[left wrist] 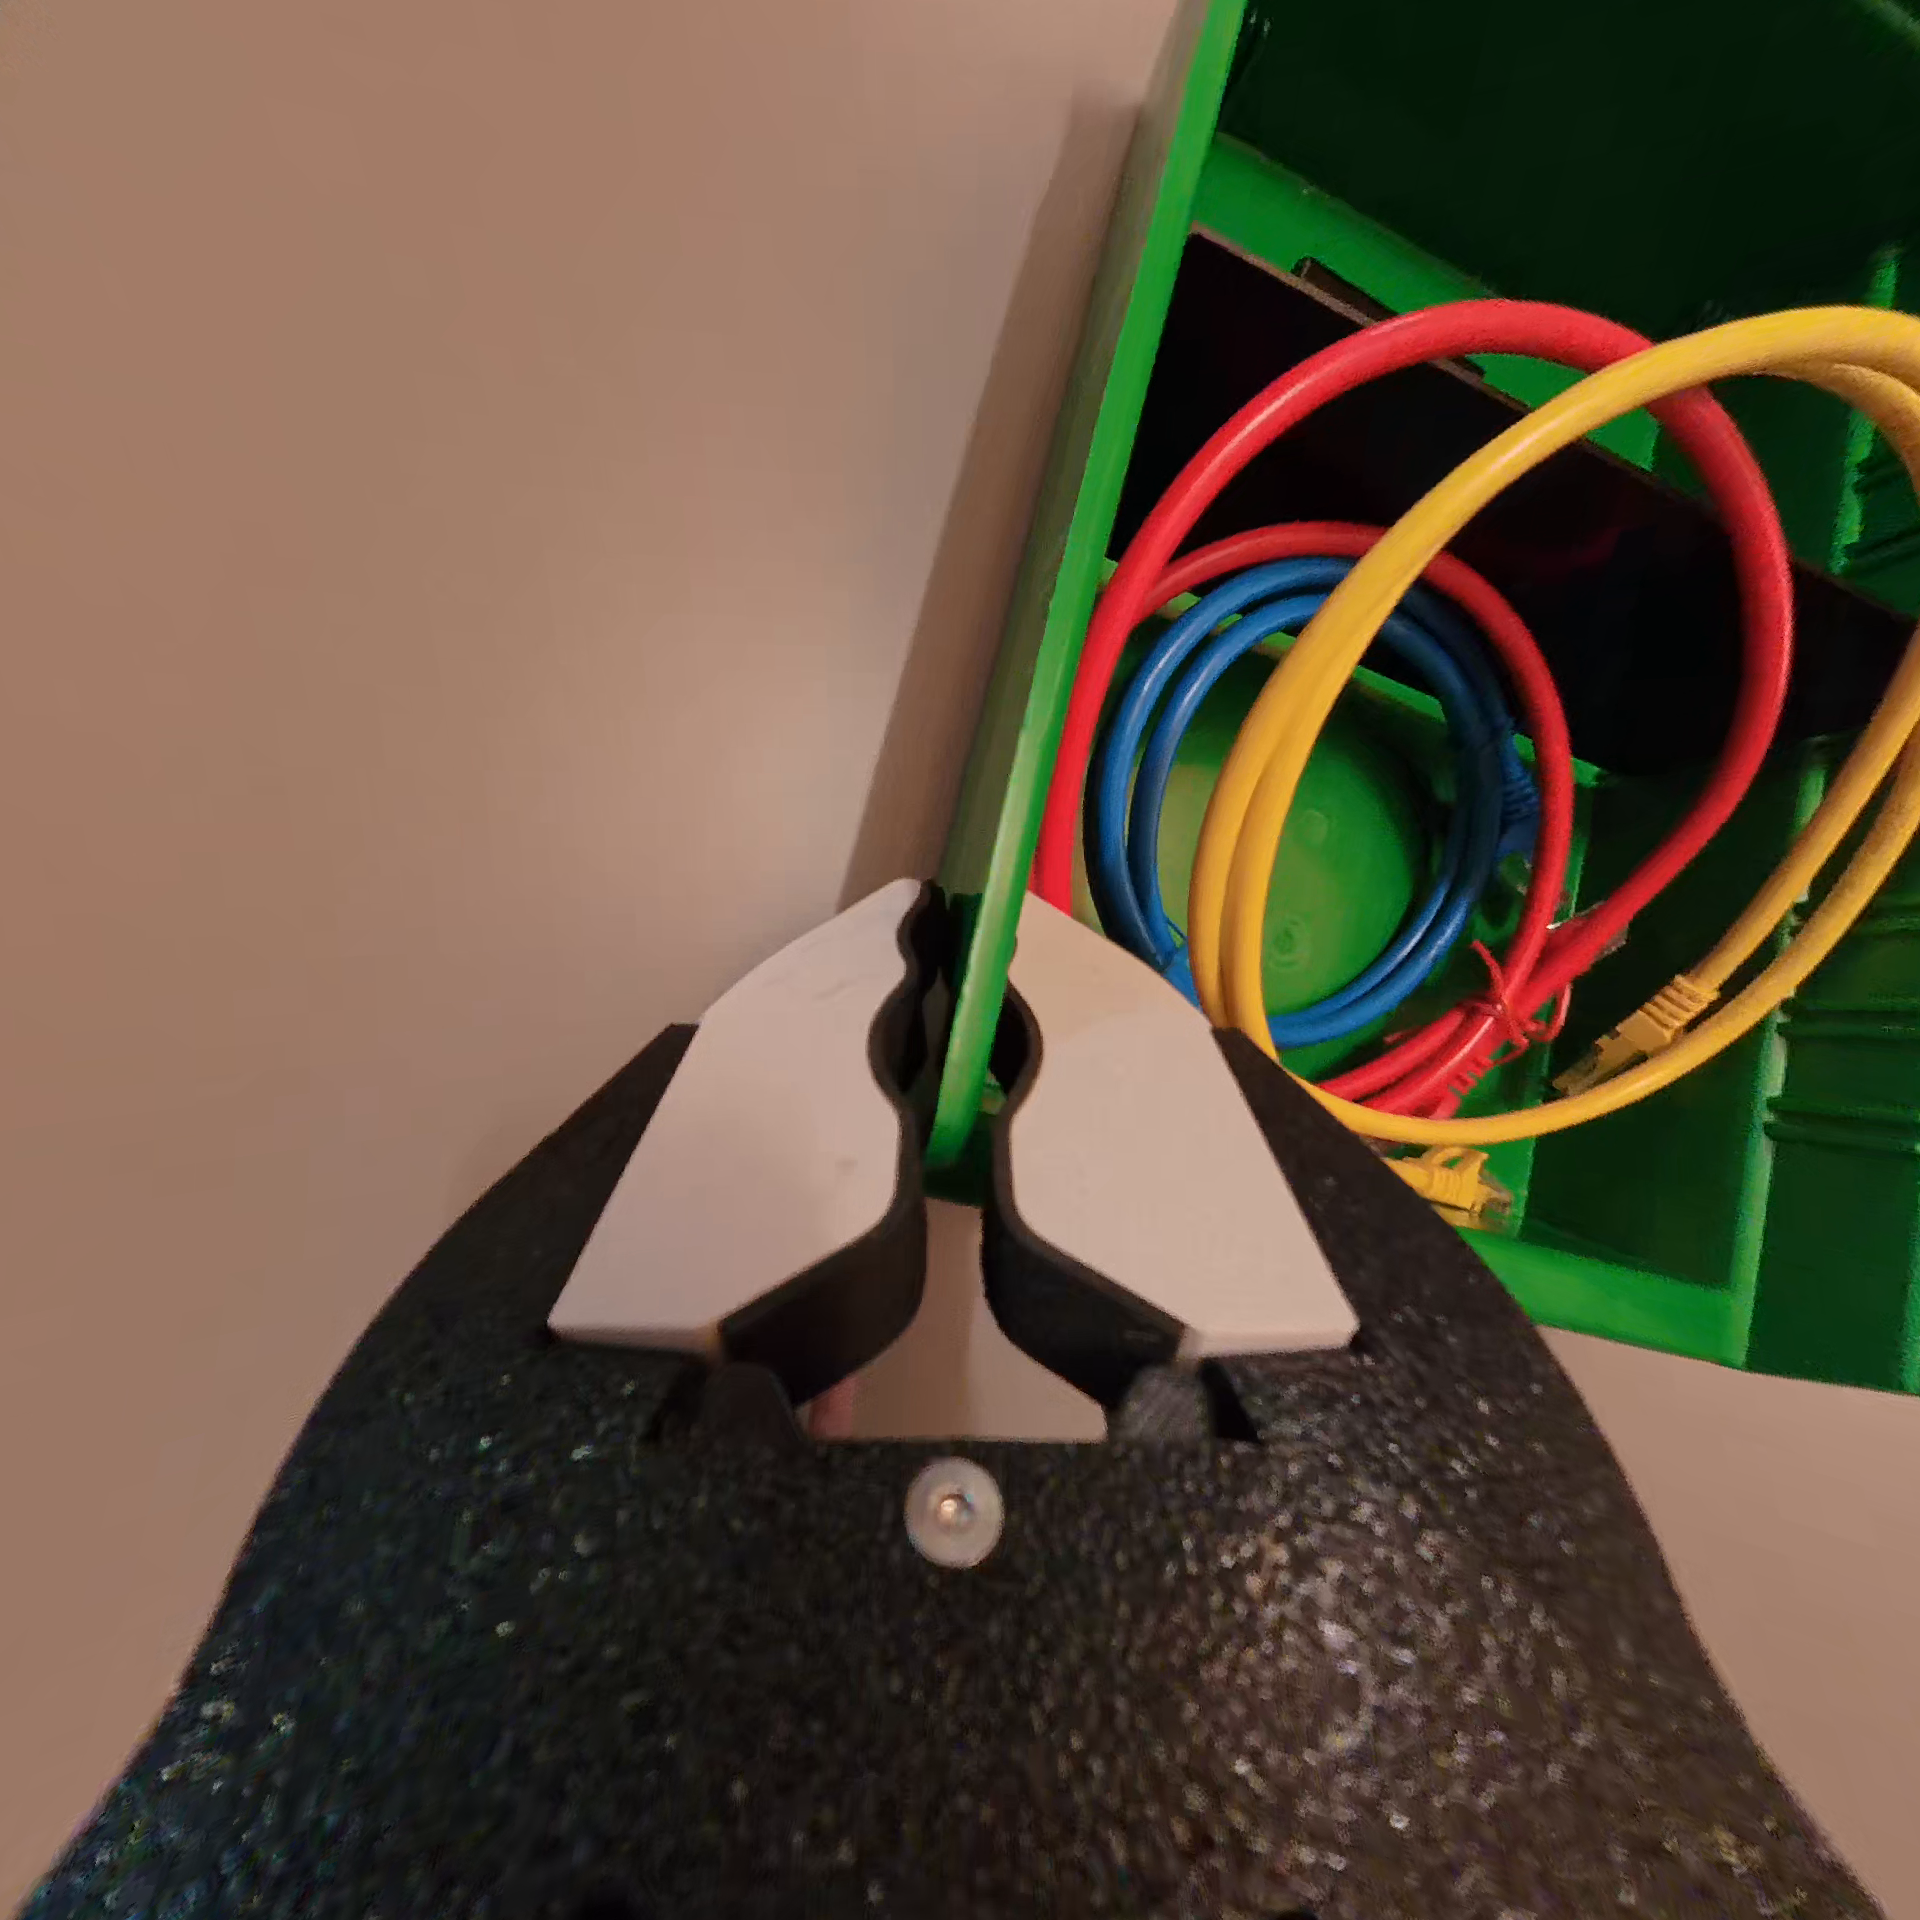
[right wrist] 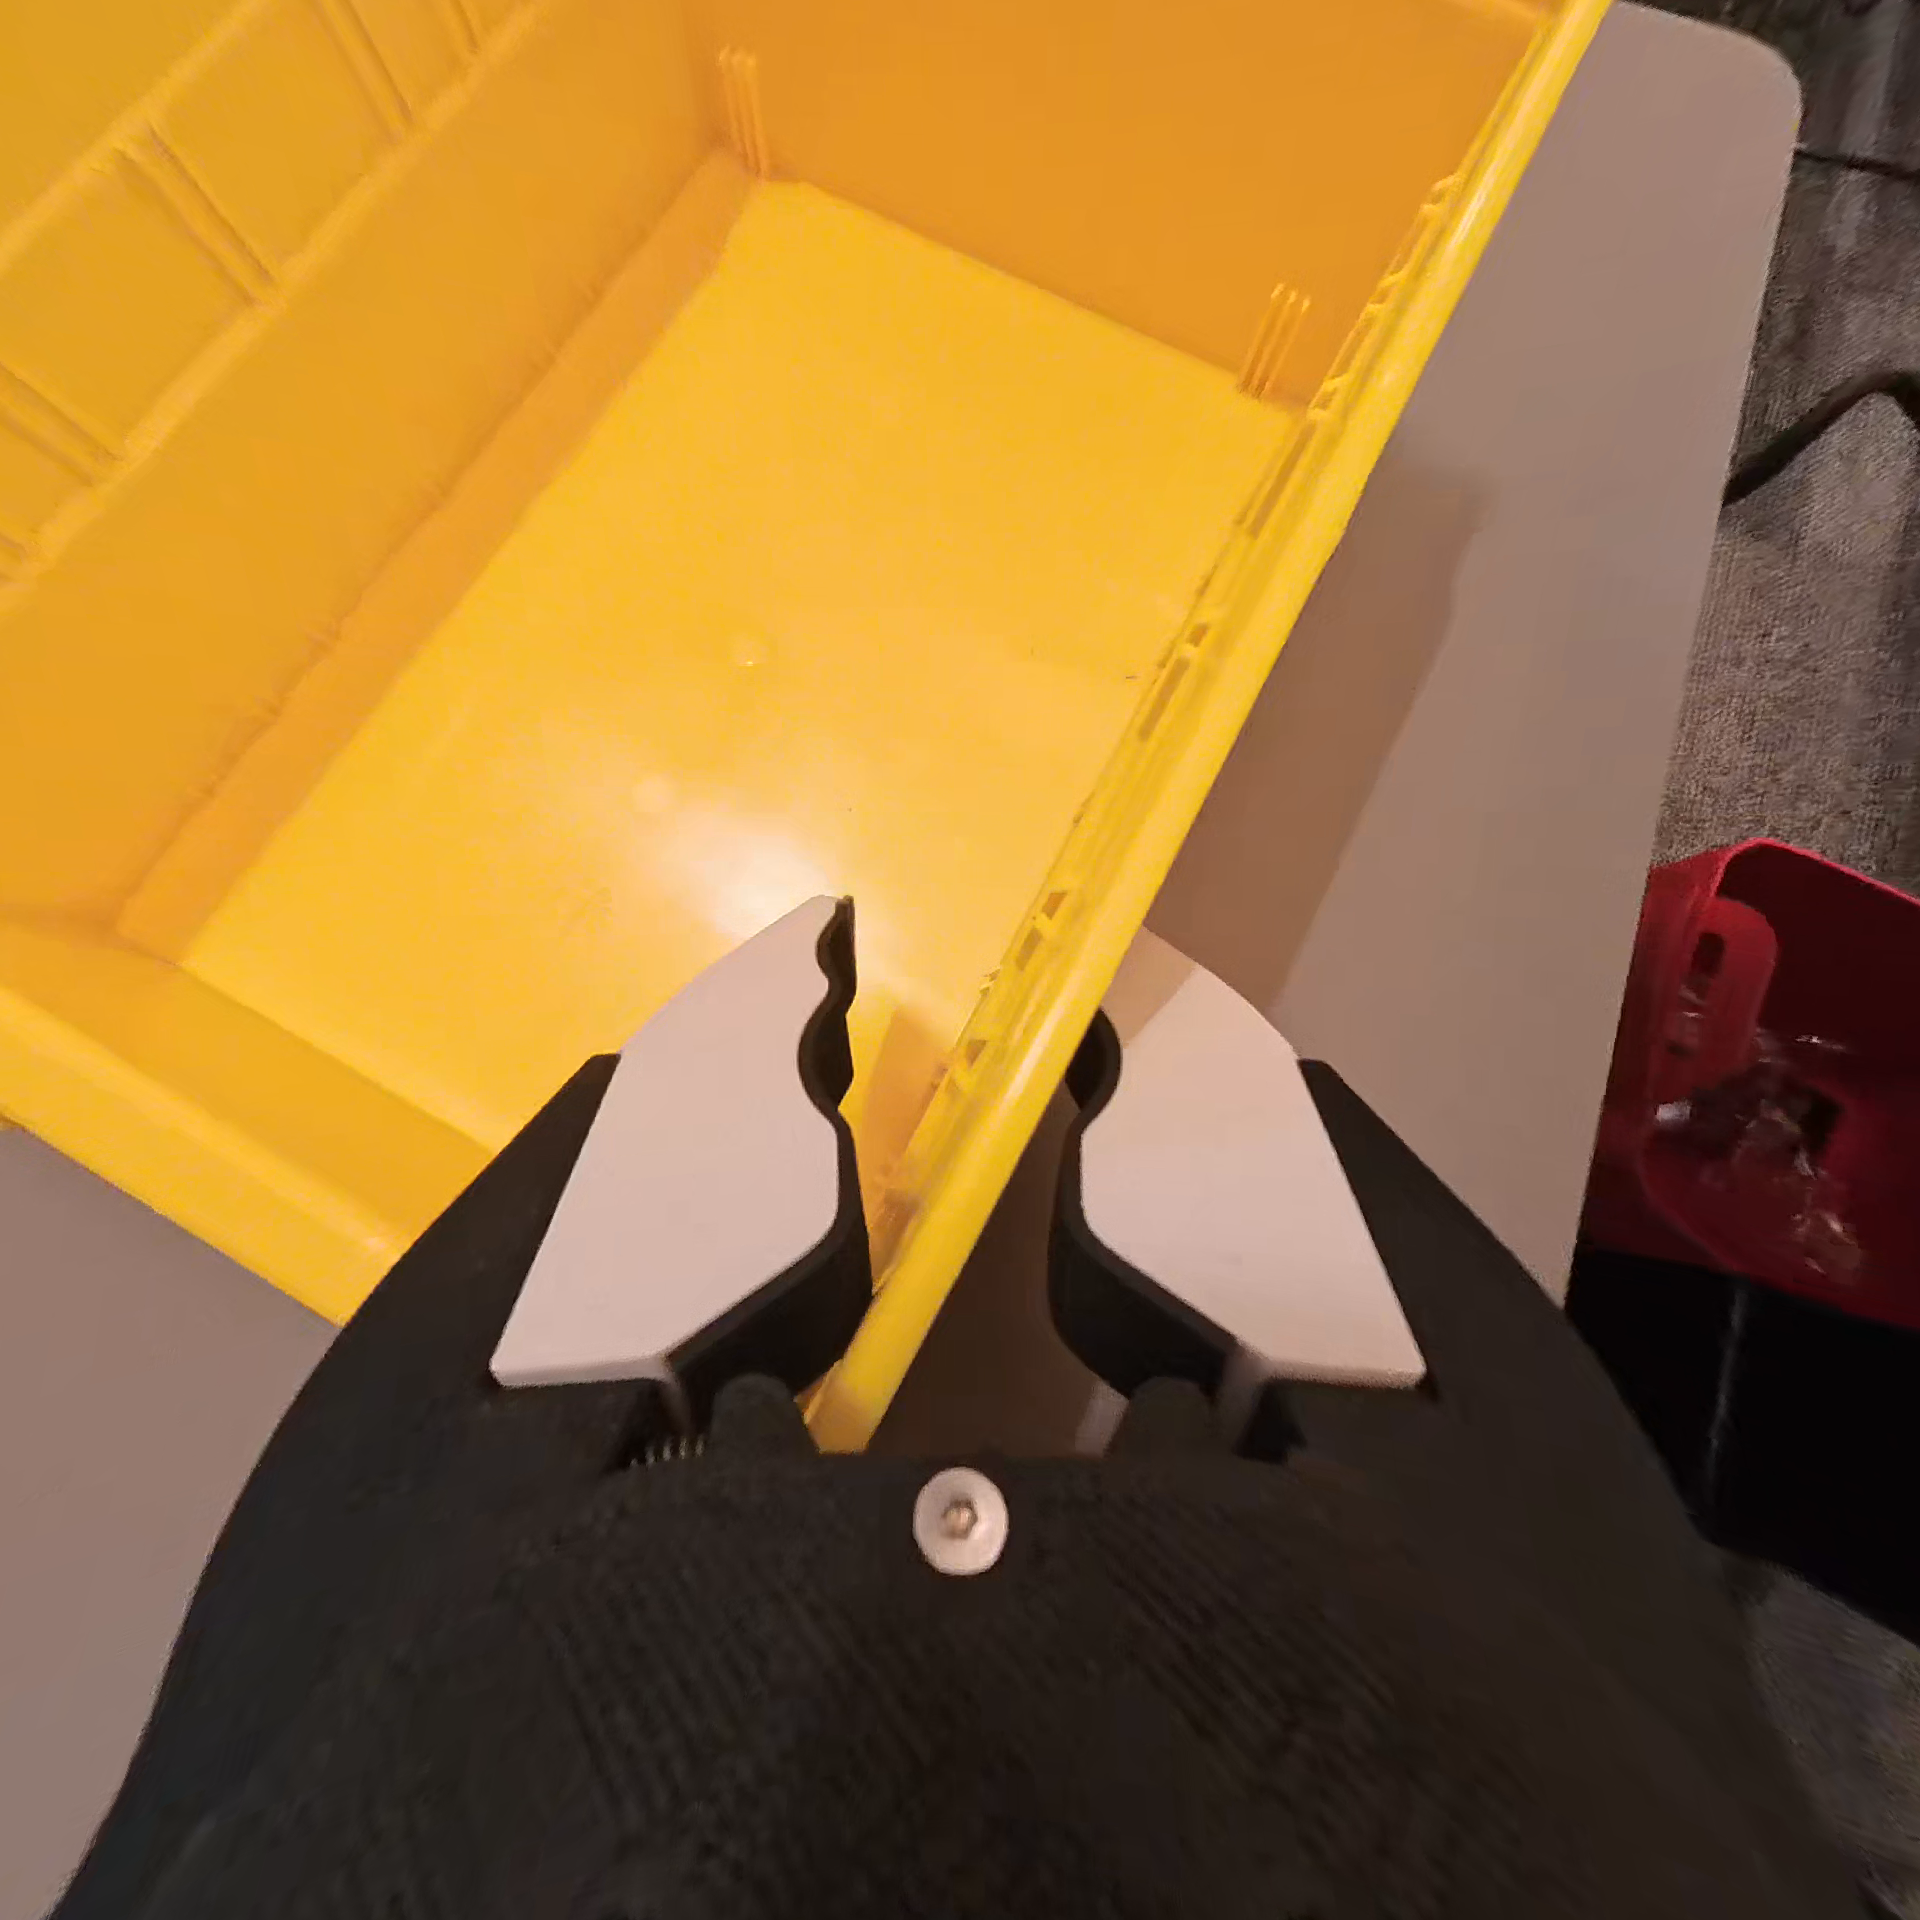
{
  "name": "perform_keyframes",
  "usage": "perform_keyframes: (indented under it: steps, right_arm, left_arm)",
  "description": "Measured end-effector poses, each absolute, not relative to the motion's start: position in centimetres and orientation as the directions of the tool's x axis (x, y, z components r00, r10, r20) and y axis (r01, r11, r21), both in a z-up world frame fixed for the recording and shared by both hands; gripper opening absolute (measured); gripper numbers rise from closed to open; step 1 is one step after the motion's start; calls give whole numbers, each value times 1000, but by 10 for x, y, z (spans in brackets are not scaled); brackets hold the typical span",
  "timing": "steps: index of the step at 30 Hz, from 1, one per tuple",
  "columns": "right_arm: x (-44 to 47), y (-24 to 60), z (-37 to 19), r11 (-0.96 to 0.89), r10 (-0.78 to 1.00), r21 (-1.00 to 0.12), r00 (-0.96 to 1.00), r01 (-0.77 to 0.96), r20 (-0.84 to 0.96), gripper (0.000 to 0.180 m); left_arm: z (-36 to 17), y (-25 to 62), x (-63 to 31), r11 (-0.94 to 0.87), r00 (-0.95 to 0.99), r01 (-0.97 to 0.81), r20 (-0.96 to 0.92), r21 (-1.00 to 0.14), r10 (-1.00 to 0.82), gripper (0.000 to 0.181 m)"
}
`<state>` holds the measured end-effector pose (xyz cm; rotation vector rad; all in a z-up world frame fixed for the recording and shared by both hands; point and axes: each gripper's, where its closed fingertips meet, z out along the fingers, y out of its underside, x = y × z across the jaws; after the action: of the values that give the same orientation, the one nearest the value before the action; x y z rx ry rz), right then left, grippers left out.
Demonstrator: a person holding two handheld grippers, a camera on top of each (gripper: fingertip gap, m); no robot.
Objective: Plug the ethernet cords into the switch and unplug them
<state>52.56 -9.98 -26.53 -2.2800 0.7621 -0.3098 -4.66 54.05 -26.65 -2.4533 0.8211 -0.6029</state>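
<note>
A green bin (left wrist: 1091, 520) holds coiled ethernet cords: red (left wrist: 1756, 623), yellow (left wrist: 1351, 623) and blue (left wrist: 1122, 790), all loose with free plugs. A dark flat box (left wrist: 1299, 353) lies under them; I cannot tell whether it is the switch. My left gripper (left wrist: 971, 904) is shut on the green bin's left wall. In the right wrist view, an empty yellow bin (right wrist: 1351, 436) sits on the table. My right gripper (right wrist: 992, 925) straddles its right rim, one finger inside, one outside, closed on the lip.
Both bins rest on a pale table (left wrist: 416, 623), which also shows in the right wrist view (right wrist: 1558, 520). Its right edge and rounded corner are near the yellow bin. Beyond it are grey carpet (right wrist: 1849, 520) and a red plastic object (right wrist: 1766, 1039) over a black one. There is about 85 cm between the tips of the two grippers.
</note>
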Motion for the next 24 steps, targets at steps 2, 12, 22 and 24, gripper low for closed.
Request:
perform_keyframes:
  steps: [2, 12, 22, 24]
  right_arm:
    - [532, -96, -269, -588, -598, -688, 801, -425, 17, 38]
    - [534, -107, -228, -620, -590, -697, 799, -360, 113, 59]
    - [385, 42, -85, -291, -338, -946, 909, 145, 244, 65]
    - [347, 94, -78, -169, -237, -974, 953, 153, 191, 69]
  left_arm:
    - [-267, 539, -39, -697, 725, -424, 244, -578, -644, 5]
    - [-246, 520, -47, -548, 632, -568, 102, -614, -769, 36]
    - [-124, 546, 42, 315, -40, -785, -464, -534, -885, 67]
    - [-126, 559, 74, 365, -130, -800, -456, -476, -881, 68]
